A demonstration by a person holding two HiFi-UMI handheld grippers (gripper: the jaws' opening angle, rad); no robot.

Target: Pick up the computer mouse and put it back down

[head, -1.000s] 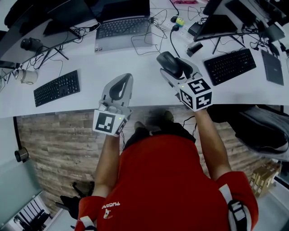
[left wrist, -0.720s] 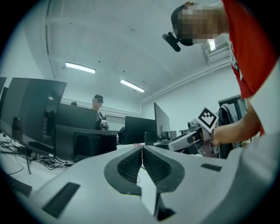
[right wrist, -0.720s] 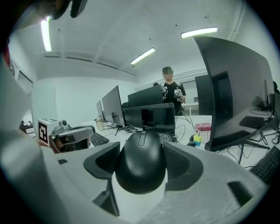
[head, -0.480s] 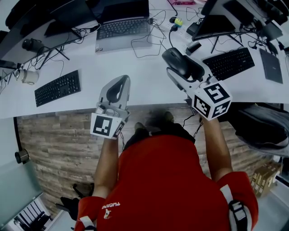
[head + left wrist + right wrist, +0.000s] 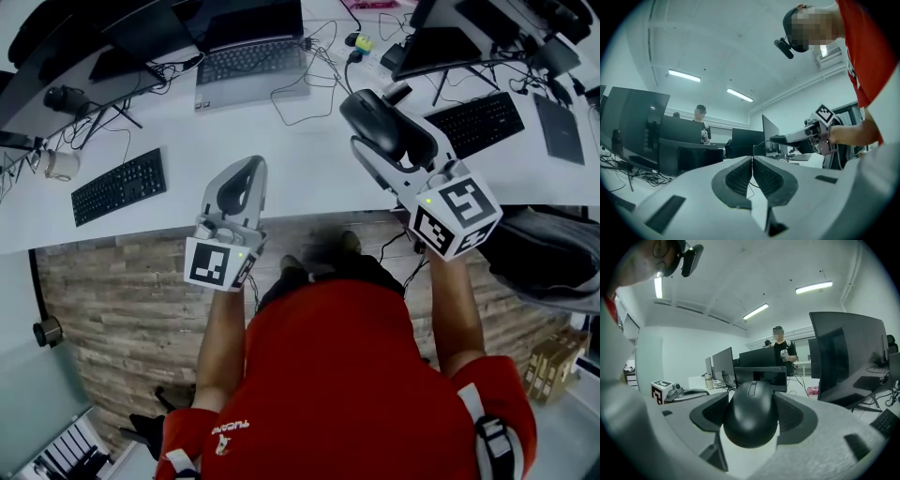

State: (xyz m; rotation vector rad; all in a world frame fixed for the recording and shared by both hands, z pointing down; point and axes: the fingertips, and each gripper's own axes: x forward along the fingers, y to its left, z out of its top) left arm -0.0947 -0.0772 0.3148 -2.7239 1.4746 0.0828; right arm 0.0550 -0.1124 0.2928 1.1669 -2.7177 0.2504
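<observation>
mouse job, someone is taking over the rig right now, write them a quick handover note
Right tool: shut on the computer mouse, held up off the desk, scroll wheel pointing away from the person.
Left tool: shut, empty, over the desk's near edge.
Done: the pick-up.
Left: lower the mouse onto a bare patch of desk, open the right tool and back away.
</observation>
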